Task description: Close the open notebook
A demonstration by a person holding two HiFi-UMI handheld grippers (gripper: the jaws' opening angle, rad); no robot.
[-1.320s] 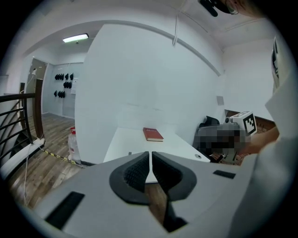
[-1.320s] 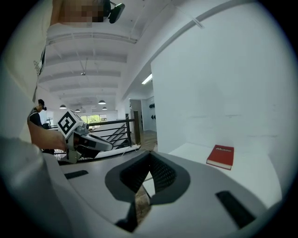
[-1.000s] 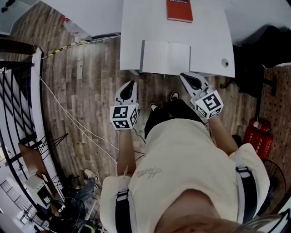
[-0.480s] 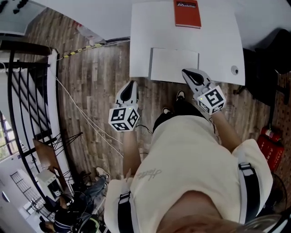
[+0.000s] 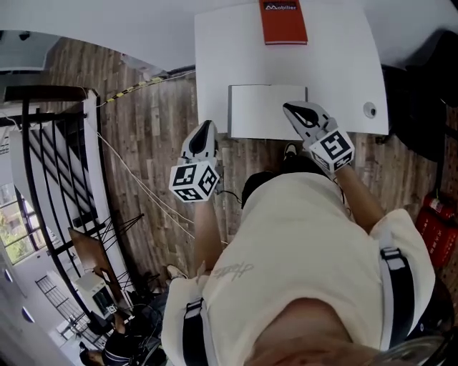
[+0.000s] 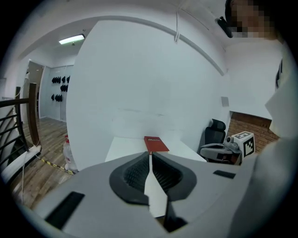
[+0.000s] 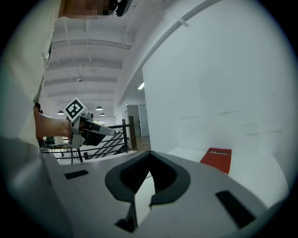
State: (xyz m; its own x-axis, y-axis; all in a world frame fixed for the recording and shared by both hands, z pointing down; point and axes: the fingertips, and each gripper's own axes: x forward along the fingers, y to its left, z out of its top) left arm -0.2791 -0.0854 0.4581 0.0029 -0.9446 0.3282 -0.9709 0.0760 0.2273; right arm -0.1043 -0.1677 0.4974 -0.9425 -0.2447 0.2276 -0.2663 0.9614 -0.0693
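Observation:
The notebook (image 5: pixel 261 111) lies flat near the front edge of the white table (image 5: pixel 336 64), showing a pale blank surface with a grey edge on its left. My right gripper (image 5: pixel 288 108) is shut, its tips over the notebook's right part, with nothing held. The left gripper (image 5: pixel 205 126) is shut too and hangs over the floor, just left of the table's front left corner. In the left gripper view the shut jaws (image 6: pixel 150 155) point along the table. The right gripper view shows its own jaws (image 7: pixel 149 153) closed as well.
A red book (image 5: pixel 283 21) lies at the table's far edge, also seen as the red book (image 6: pixel 156 144) and the red book (image 7: pixel 216 159). A round cable hole (image 5: pixel 369 109) sits at the table's right front. A black railing (image 5: pixel 43 179) runs on the left, and an office chair (image 6: pixel 214 132) stands to the right.
The person has stepped closer to the table. The right gripper has moved from the table's front edge onto the notebook's right part. The left gripper has risen toward the table corner.

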